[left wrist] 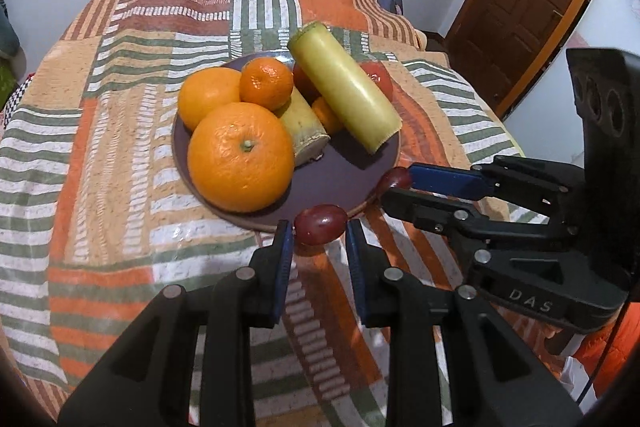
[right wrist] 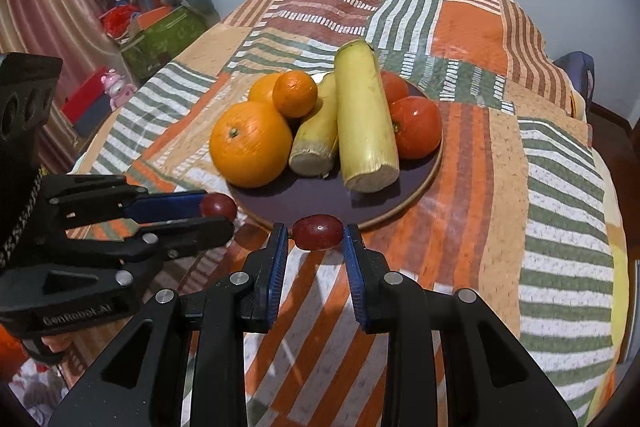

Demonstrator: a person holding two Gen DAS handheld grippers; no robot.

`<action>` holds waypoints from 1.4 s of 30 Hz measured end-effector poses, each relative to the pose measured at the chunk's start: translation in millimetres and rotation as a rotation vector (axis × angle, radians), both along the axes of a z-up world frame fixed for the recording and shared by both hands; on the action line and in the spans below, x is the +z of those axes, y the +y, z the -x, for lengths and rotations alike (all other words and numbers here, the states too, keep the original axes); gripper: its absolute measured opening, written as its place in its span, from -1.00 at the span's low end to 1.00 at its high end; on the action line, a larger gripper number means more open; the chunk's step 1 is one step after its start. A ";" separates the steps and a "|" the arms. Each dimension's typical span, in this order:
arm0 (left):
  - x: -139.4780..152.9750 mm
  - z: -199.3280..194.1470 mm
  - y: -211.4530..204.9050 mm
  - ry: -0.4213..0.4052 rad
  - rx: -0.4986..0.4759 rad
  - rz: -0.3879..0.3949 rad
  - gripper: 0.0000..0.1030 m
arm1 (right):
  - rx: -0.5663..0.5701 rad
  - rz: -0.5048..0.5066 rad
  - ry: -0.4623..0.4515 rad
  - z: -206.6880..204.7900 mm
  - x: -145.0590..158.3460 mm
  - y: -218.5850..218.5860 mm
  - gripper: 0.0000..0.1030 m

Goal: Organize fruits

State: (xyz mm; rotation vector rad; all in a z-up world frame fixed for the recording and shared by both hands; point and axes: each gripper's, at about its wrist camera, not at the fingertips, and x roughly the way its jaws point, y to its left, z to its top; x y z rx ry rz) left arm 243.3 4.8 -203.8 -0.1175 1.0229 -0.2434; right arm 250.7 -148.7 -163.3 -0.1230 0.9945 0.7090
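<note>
A dark purple plate on the patchwork cloth carries a big orange, smaller oranges, two yellow-green cane pieces and red fruits. My left gripper is shut on a red grape, held just off the plate's near rim. My right gripper is shut on another red grape, also at the near rim. The two grippers hang side by side, close together.
The round table wears an orange, green and white striped cloth. A brown wooden door stands behind on the right. Boxes and toys lie on the floor by a curtain. A blue chair back shows past the table.
</note>
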 end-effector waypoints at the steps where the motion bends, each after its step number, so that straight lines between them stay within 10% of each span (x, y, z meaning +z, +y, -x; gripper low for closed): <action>1: -1.6 -2.3 -1.4 0.003 -0.003 -0.001 -0.48 | -0.001 0.000 0.004 -2.2 -1.4 0.3 -0.49; 22: -7.4 -7.9 6.3 0.011 0.055 -0.018 -0.22 | -0.002 0.015 0.031 -14.7 -6.5 -2.4 -0.31; 42: 203.7 161.1 6.9 -0.654 0.209 -0.104 0.14 | -0.154 -0.188 -0.465 111.7 172.1 -49.3 -0.15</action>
